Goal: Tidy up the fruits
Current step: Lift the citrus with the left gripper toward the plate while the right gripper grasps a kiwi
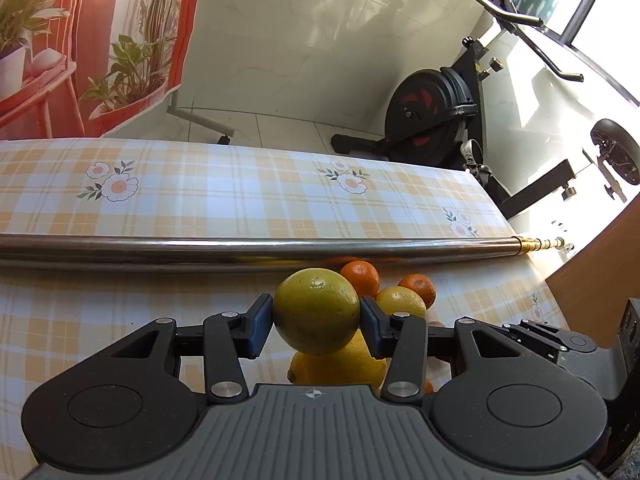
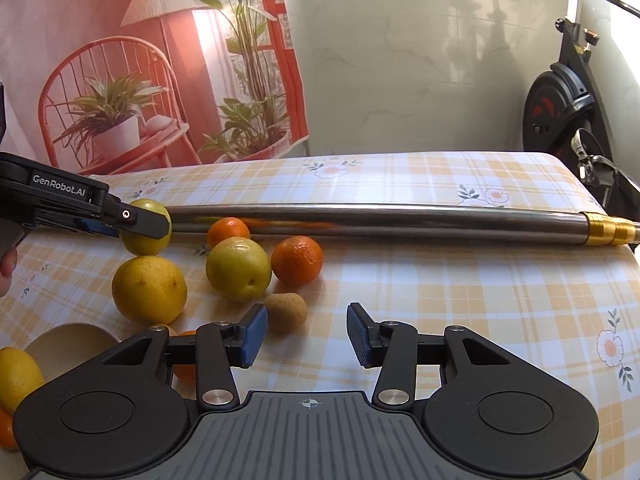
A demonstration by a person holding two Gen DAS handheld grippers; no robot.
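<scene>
Left gripper [image 1: 317, 316] is clamped on a round yellow-green citrus fruit [image 1: 316, 311], blue pads bearing on its two sides, stem scar facing up and away from me. From the right wrist view the same fruit [image 2: 146, 227] sits lifted clear of the checked yellow-and-white worktop [image 2: 460, 300], directly above a larger yellow lemon [image 2: 149, 289]; whether the two touch I cannot tell. Beyond the left gripper and a little to its right lie two small oranges [image 1: 360, 278] and a second yellow-green fruit [image 1: 401, 301], with a long steel tube [image 1: 240, 246] running crosswise just past them. Right gripper [image 2: 307, 334] stands wide and holds nothing. Just ahead of its left finger lies a small tan oval fruit [image 2: 286, 312], long axis roughly across the finger line; further ahead and left are the pale yellow-green round fruit [image 2: 239, 269] and a bright orange [image 2: 297, 260] touching or nearly so. Near the right gripper's left flank, low, I see the rim of a pale beige bowl [image 2: 68, 344] with another yellow lemon [image 2: 16, 372] beside it. My reading: the bowl is the likely drop point, and it lies behind and to the right of the left gripper's load, back toward me. The held fruit being round, approach angle matters little; clearance over the lemon beneath matters more. Right gripper is nearer the tan fruit.
</scene>
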